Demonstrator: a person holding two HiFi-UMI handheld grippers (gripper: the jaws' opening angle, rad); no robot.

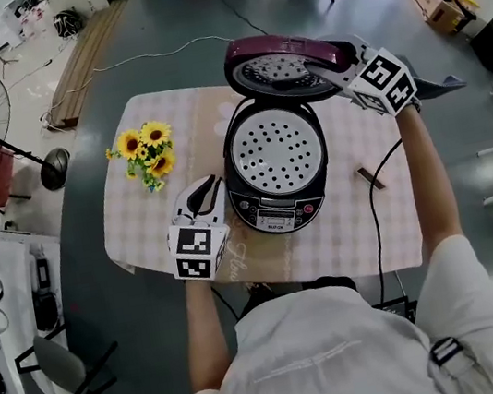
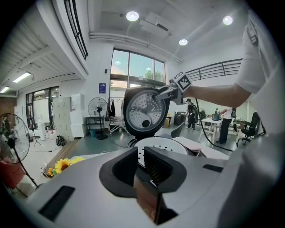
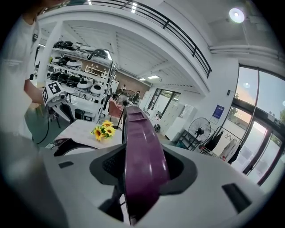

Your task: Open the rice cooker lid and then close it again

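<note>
Overhead, the cooker [image 1: 275,172] sits mid-table [image 1: 139,228], its lid [image 1: 285,65] swung up on the rear hinge. The right claw [image 1: 343,66] is at the lid's rim. The left claw [image 1: 209,191] hovers just beside the body, near the sunflowers [image 1: 148,154].

The left gripper view shows the left claw's jaws all but together, a thin slit with nothing in it. The upright lid [image 2: 146,112] faces the camera.

The right gripper view shows that claw clamped on the purple lid [image 3: 140,151], which fills its jaws.

The lid looks stiff and light but glossy, so likely slippery. The rim opposite the hinge seems the best hold, following its arc down.
</note>
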